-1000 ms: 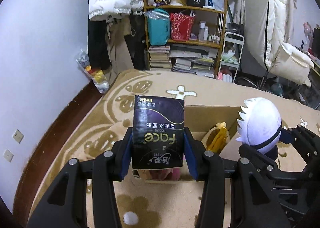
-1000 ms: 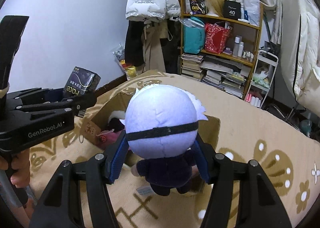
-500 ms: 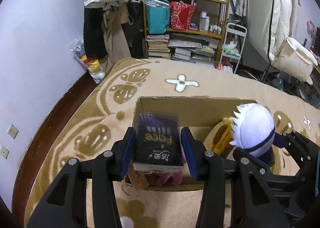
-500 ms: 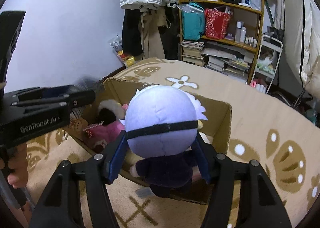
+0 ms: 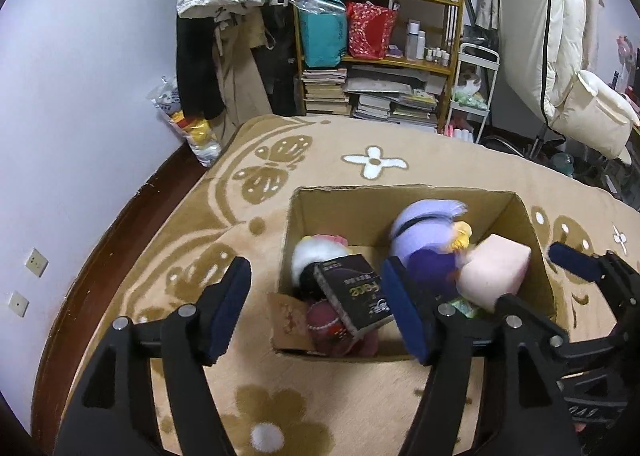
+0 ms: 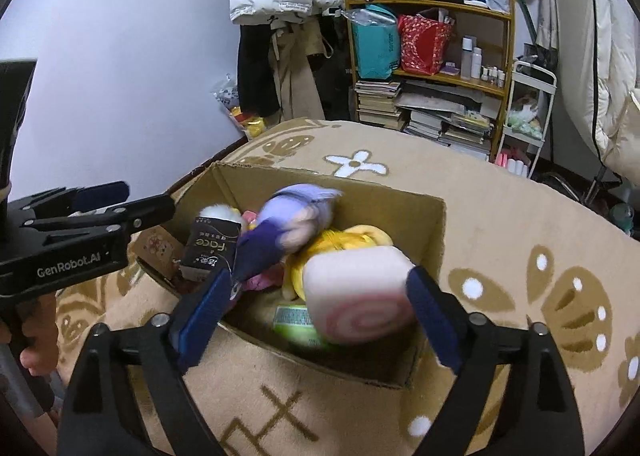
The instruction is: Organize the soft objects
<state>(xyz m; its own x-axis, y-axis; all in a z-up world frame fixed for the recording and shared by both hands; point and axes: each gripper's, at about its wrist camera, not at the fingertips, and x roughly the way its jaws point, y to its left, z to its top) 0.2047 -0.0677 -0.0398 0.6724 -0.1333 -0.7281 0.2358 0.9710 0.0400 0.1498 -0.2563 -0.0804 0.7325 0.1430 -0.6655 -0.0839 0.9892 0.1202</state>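
Looking down, you have both claws spread wide and empty above the near rim of the box [image 5: 404, 192]. Your left gripper [image 5: 320, 308] sits right over the tissue pack [image 5: 354, 292], which lies tilted on the toys at the box's left end. Your right gripper [image 6: 316, 304] hangs over the pink roll cushion [image 6: 360, 292], with the blurred purple doll [image 6: 288, 232] ahead and to its left. Everything soft in sight lies inside, so I judge your next move is straight back.

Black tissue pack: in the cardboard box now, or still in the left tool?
In the box. The black tissue pack lies tilted on the plush toys inside the brown cardboard box; the left tool is open and empty.
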